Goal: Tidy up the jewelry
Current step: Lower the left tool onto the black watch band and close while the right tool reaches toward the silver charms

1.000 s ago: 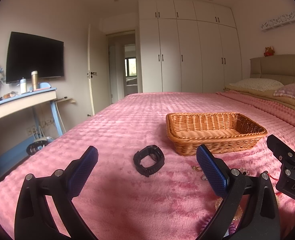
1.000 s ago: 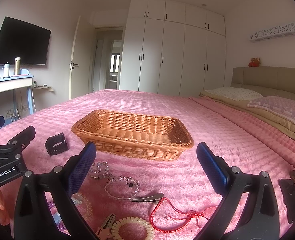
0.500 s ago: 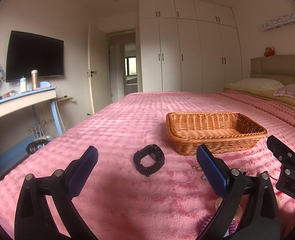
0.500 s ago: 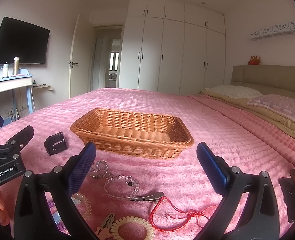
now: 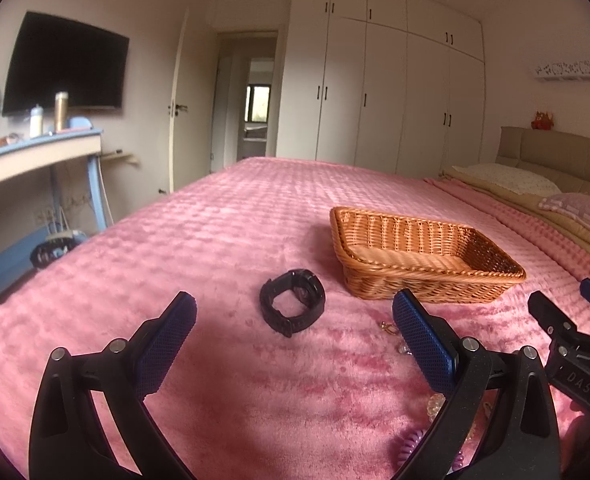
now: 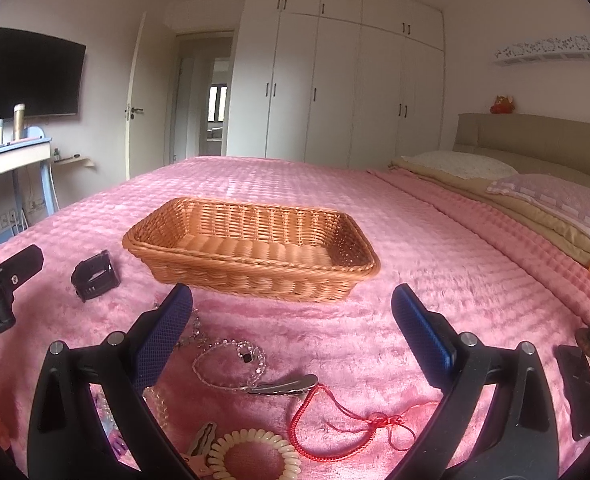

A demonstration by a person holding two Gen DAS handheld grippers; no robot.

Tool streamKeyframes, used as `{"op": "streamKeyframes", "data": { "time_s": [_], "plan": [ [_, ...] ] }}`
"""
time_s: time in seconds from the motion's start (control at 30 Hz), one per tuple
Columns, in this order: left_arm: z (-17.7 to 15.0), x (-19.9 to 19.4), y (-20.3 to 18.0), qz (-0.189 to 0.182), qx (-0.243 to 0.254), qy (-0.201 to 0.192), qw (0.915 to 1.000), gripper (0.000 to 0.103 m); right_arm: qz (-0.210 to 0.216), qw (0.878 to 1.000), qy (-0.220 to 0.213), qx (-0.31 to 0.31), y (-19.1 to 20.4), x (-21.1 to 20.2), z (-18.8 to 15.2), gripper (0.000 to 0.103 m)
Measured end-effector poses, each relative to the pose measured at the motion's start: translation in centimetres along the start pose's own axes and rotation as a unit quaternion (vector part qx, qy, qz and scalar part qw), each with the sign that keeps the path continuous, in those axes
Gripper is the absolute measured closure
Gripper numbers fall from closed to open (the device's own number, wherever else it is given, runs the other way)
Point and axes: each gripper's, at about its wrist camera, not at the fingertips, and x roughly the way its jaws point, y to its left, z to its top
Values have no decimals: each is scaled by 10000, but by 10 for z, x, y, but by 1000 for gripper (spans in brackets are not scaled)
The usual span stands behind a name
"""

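Barely begun, by the look of it: basket (image 6: 251,248) on the pink bed (image 6: 435,280) empty, nothing inside as far as visible. Black watch (image 5: 293,306) just left of the basket, lying on the bed, untouched. In front of the basket, nearer the cameras, a scatter: clear bead bracelet (image 6: 231,364), metal hair clip (image 6: 283,385) touching it, red cord (image 6: 347,428) beside the clip, cream coil hair tie (image 6: 255,456) nearest, plus small pieces partly hidden behind the fingers. Left gripper (image 5: 291,344) hovering short of the watch, fingers wide apart, holding nothing. Right gripper (image 6: 291,340) above the scatter, facing the basket, fingers wide apart too, empty. Everything left to do: each piece to be picked up and dropped in the basket, probably watch first for the left, bracelet or clip for the right.
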Motion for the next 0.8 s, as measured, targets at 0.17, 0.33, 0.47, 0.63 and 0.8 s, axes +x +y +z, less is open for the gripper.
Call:
{"op": "streamKeyframes", "data": {
  "time_s": [0.17, 0.33, 0.47, 0.63, 0.8],
  "plan": [
    [2, 17, 15, -236, -310, 547, 9977, 13, 115, 9999, 97, 41, -2, 4, 1, 17],
    [-3, 34, 32, -452, -677, 977, 9919, 27, 306, 9993, 173, 97, -4, 8, -1, 27],
    [-3, 35, 37, -628, -830, 1045, 9891, 32, 529, 9982, 248, 157, -7, 12, -2, 45],
    [2, 46, 43, -636, -882, 1433, 9837, 47, 865, 9905, 806, 702, -31, 28, 4, 51],
    [17, 74, 55, -699, -1115, 1901, 9729, 49, 1168, 9773, 1524, 900, -49, 51, 4, 57]
  ]
}}
